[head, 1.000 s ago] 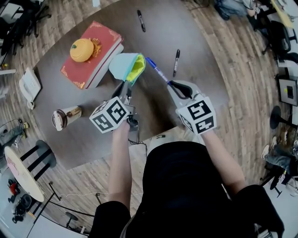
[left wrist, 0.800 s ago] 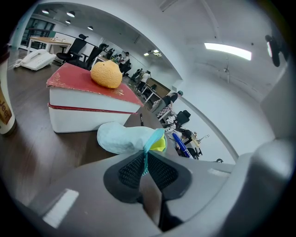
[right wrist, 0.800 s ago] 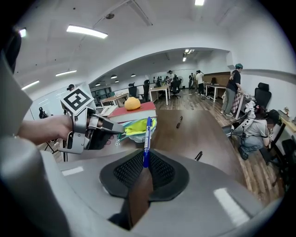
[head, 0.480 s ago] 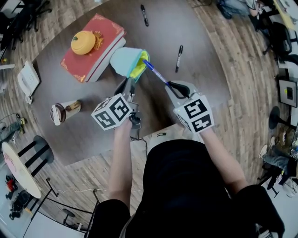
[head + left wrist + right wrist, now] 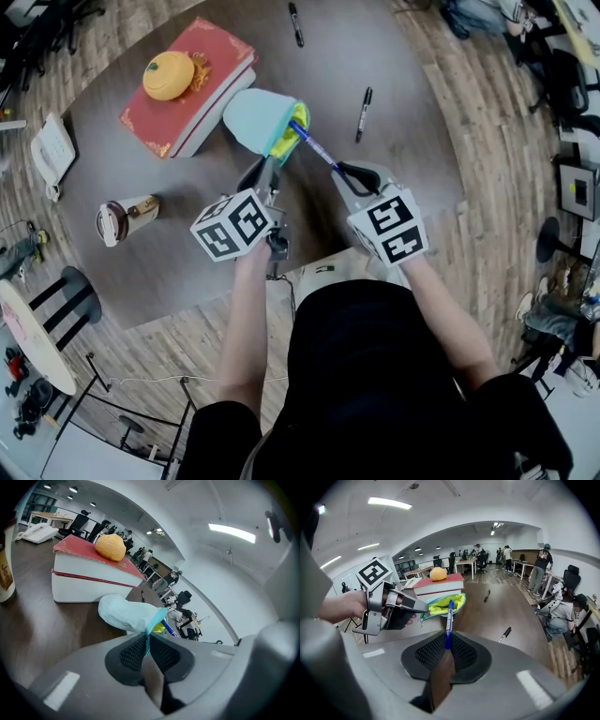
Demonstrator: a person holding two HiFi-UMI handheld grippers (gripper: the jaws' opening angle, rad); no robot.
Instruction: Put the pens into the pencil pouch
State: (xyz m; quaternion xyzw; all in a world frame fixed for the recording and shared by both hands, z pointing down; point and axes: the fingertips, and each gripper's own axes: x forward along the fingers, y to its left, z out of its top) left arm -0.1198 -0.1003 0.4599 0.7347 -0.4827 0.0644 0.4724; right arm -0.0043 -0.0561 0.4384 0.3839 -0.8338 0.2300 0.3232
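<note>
A light-blue pencil pouch (image 5: 255,117) with yellow lining (image 5: 443,605) lies on the brown table, its mouth held open. My left gripper (image 5: 269,174) is shut on the pouch's edge by the zipper (image 5: 147,637). The right gripper (image 5: 351,174) is shut on a blue pen (image 5: 317,148); that pen (image 5: 448,620) points away from me with its tip at the pouch's yellow mouth. Two black pens lie loose on the table, one far back (image 5: 296,23) and one to the right (image 5: 363,112); both also show in the right gripper view (image 5: 487,595) (image 5: 505,633).
A red book (image 5: 202,80) with an orange round thing (image 5: 169,75) on top lies just left of the pouch. A coffee cup (image 5: 127,217) stands at the left, and a white phone (image 5: 49,155) sits at the table's left edge. People and chairs surround the table.
The right gripper has carried the blue pen a little down and toward the pouch, so its tip now sits at the yellow mouth. The left gripper has kept its hold.
</note>
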